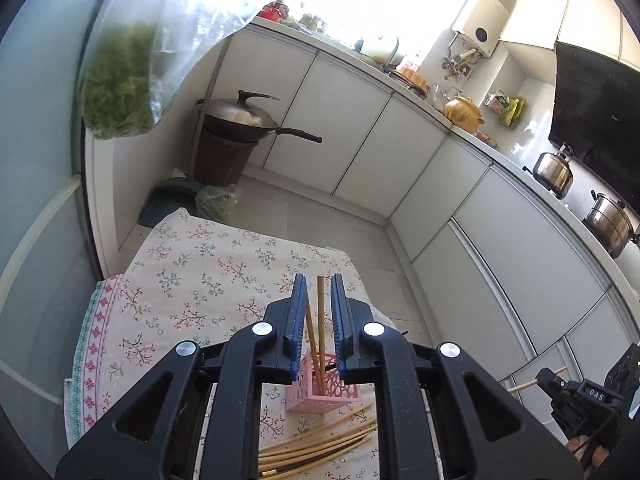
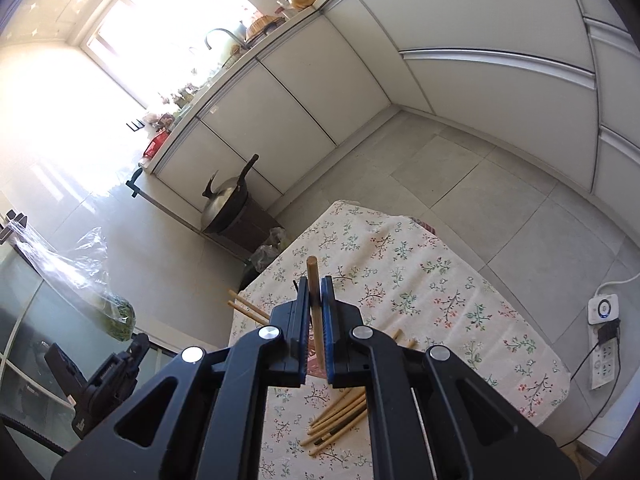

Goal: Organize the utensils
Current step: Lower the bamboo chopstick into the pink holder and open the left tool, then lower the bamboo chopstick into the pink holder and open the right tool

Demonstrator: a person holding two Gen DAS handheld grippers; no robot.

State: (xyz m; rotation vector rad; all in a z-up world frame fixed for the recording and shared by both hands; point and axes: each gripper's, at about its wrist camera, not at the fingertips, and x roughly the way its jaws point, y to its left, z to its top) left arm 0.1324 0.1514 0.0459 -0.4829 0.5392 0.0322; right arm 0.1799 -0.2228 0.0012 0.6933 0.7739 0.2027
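Here the left gripper (image 1: 318, 304) hangs with its blue-padded jaws apart, over the pink perforated plastic utensil holder (image 1: 325, 387) just below them. Two wooden chopsticks (image 1: 320, 320) stand in that holder and rise through the gap; whether they touch a pad is unclear. The right gripper (image 2: 315, 312) has its jaws clamped on a single brown wooden chopstick (image 2: 313, 280), upright between the pads. Beneath both jaws, loose bamboo chopsticks (image 1: 320, 446) lie on the floral tablecloth (image 1: 192, 280).

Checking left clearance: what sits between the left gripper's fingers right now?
In the left wrist view, two chopsticks stand between the left gripper's open fingers, rising out of the pink holder below. One leans near the left finger; contact is unclear.
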